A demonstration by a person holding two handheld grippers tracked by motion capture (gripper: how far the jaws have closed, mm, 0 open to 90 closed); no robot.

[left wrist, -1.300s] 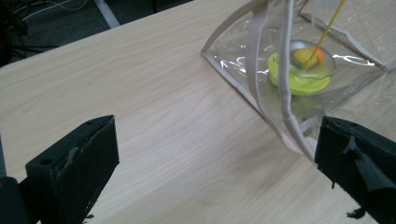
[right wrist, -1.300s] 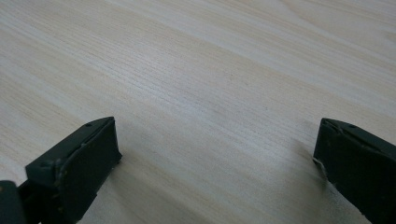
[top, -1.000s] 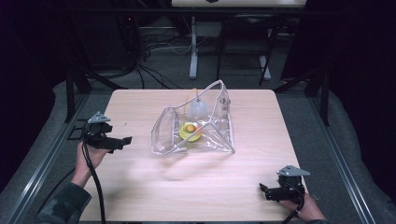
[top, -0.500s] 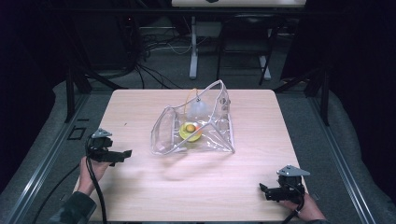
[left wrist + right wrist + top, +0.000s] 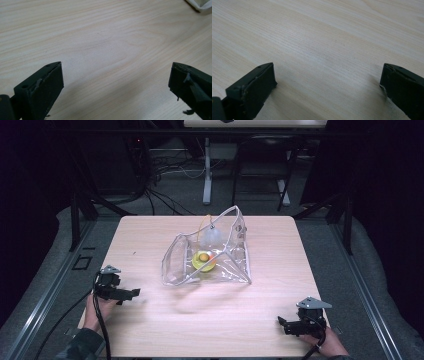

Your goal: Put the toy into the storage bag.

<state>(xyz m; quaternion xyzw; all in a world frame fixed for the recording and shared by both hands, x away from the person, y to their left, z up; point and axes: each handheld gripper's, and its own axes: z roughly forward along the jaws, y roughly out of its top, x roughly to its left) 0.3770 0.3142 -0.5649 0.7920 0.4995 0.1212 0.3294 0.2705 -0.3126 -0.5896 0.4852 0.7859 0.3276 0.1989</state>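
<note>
Left gripper [image 5: 131, 293] sat at the counter's [image 5: 280, 245] left edge, toward the near corner, jaws spread wide, nothing between them. Left gripper view confirmed it: both jaws [image 5: 115, 82] far apart over bare wood, touching nothing. A corner of the bag [image 5: 200, 5] showed at the top right of that view, well apart from the jaws.

Right gripper [image 5: 281, 322] was at the near right corner, also wide open and empty. Right gripper view had the jaws [image 5: 327, 82] well spread above plain wood grain, no contact with anything.

Clear bag [image 5: 220, 270] lay at the counter's middle, slightly toward the far edge, propped open. Inside it: a yellow bowl [image 5: 200, 264] with a small orange ball [image 5: 204, 256] in it, and a pale cup [image 5: 212, 237] just behind. Both grippers were well apart from the bag.
</note>
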